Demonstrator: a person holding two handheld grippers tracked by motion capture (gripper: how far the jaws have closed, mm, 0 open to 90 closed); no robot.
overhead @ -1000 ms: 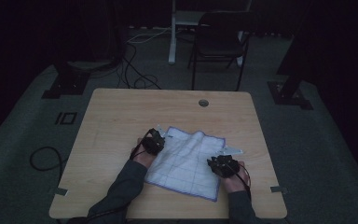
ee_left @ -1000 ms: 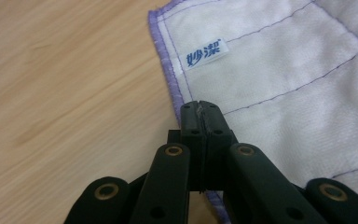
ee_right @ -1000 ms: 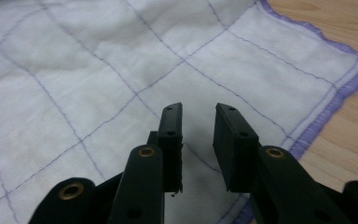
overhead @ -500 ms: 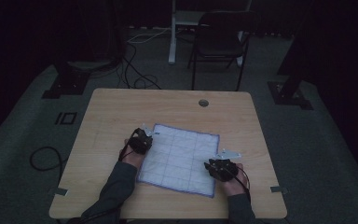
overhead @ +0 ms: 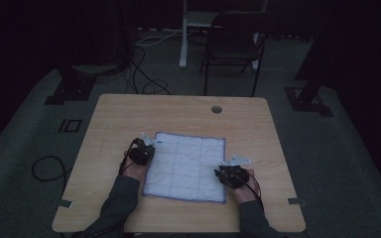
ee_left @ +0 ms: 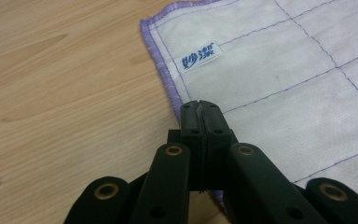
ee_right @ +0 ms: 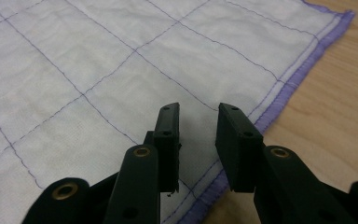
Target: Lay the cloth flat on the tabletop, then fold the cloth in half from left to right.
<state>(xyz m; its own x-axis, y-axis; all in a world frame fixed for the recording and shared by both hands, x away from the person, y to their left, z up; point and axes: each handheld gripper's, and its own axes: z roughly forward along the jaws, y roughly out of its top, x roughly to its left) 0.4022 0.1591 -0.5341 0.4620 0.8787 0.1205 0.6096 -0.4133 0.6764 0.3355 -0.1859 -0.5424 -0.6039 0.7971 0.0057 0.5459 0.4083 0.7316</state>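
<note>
White quilted cloth w/ purple stitched grid and purple hem (overhead: pixel 185 166) lies spread flat on the light wood-grain table (overhead: pixel 178 111), near the person's edge, between the two grippers. A small white label w/ blue print (ee_left: pixel 199 57) sits just inside one corner.

Left gripper (ee_left: pixel 201 109): jaws clenched tight together right at the cloth's left hem, close to the label corner. Looks like they pinch the hem, but the fabric between the pads is hidden, so can't say for sure. Right gripper (ee_right: pixel 196 135): jaws released, standing apart over the cloth just inside its right hem, nothing between them; they've just been opening a bit.

Handling, as a judgement: thin, light, limp fabric, no stiffness, so it'll sag and fold wherever it's lifted, and drag across the wood rather than slide as a sheet. Not fragile, not slippery. Best hold is the doubled hem or a corner, where there's thickness to bite; pinching mid-panel needs the pads pressed down to gather a ridge first. Two corners on one side keep it from bunching.
</note>
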